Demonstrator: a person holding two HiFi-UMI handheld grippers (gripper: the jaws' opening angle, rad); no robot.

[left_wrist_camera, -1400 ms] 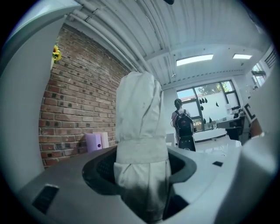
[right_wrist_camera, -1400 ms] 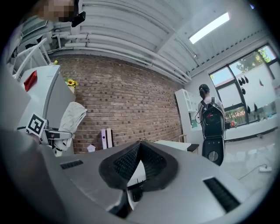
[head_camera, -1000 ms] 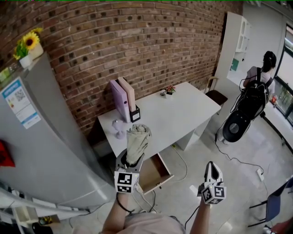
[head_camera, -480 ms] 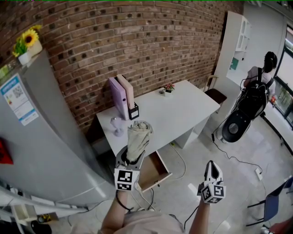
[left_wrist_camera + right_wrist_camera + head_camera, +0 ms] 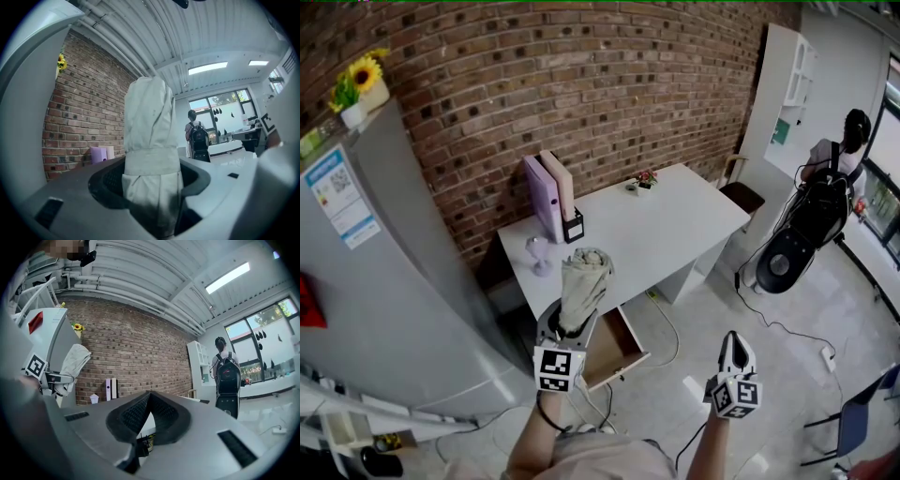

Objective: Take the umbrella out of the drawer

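Note:
A folded beige umbrella (image 5: pixel 581 278), wrapped with its strap, stands upright in my left gripper (image 5: pixel 568 326), which is shut on its lower part. It is held in the air in front of the white desk (image 5: pixel 675 225) and above the open drawer (image 5: pixel 617 349). In the left gripper view the umbrella (image 5: pixel 151 140) fills the middle between the two jaws. My right gripper (image 5: pixel 733 342) hangs to the right over the floor, shut with nothing in it; its jaws meet at the tips (image 5: pixel 149 395). From the right gripper view the umbrella (image 5: pixel 76 361) shows at the left.
A grey fridge (image 5: pixel 384 281) stands at the left with a sunflower pot (image 5: pixel 358 89) on top. Binders (image 5: pixel 551 199), a small glass (image 5: pixel 538 255) and a tiny plant (image 5: pixel 648 182) are on the desk. A person with a backpack (image 5: pixel 825 202) stands far right; cables (image 5: pixel 787 328) lie on the floor.

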